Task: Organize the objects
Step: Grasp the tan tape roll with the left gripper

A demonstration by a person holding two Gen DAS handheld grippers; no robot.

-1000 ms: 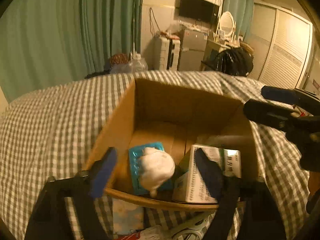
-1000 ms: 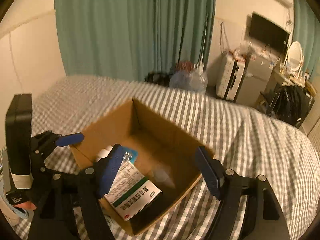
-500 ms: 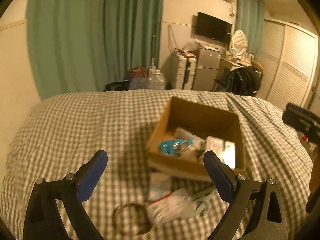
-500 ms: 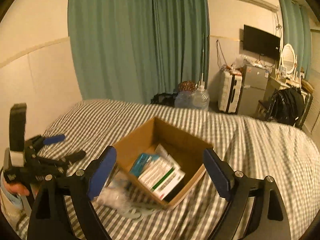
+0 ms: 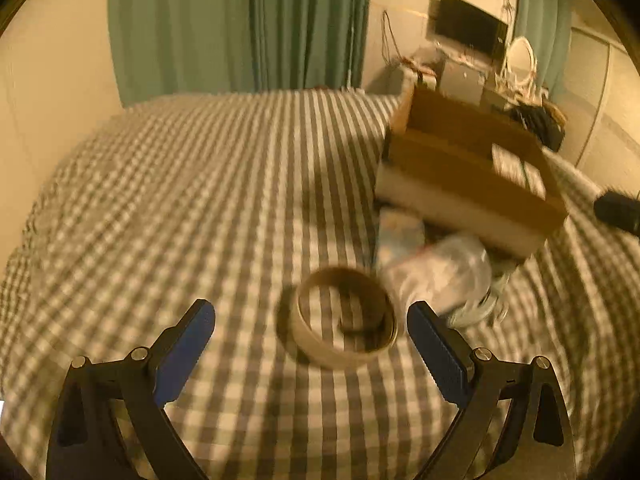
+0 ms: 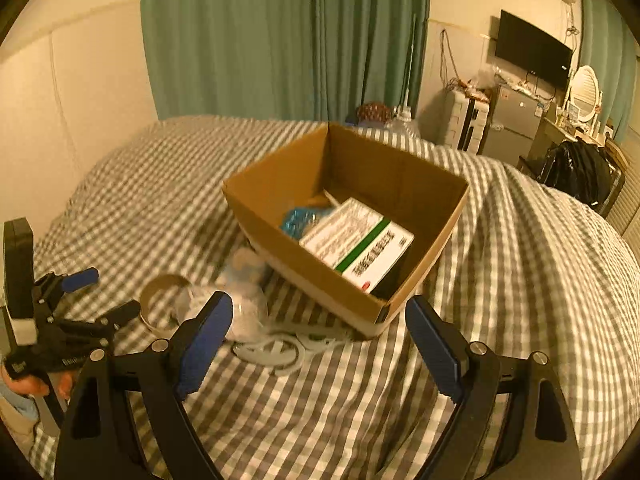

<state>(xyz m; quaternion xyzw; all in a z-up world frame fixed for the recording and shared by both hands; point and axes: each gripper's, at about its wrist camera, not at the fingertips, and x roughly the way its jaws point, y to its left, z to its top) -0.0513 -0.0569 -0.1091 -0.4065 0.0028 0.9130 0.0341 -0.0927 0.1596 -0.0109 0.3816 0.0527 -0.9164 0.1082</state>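
Note:
An open cardboard box [image 6: 276,184] sits on the checked bed and holds a white medicine carton with a green stripe [image 6: 360,244] and a blue packet [image 6: 300,220]. In front of the box lie a roll of tape [image 5: 342,316], a clear plastic bag [image 5: 440,276] and a white cable [image 6: 280,350]. My left gripper [image 5: 308,332] is open and empty, low over the sheet, with the tape roll just ahead between its fingers. My right gripper [image 6: 318,312] is open and empty, held back from the box's near corner. The left gripper [image 6: 106,296] also shows beside the tape roll [image 6: 160,292].
The grey-and-white checked bed cover [image 6: 500,280] spreads all around the box [image 5: 468,172]. Green curtains [image 6: 280,40] hang behind the bed. A small fridge [image 6: 508,124], a wall TV [image 6: 532,54] and a black backpack [image 6: 580,172] stand at the far right. A person's hand [image 6: 24,384] holds the left gripper.
Both grippers pulled back from the box. The left one dropped down and left to the tape roll, which now sits between its open fingers. The right one moved slightly nearer the box.

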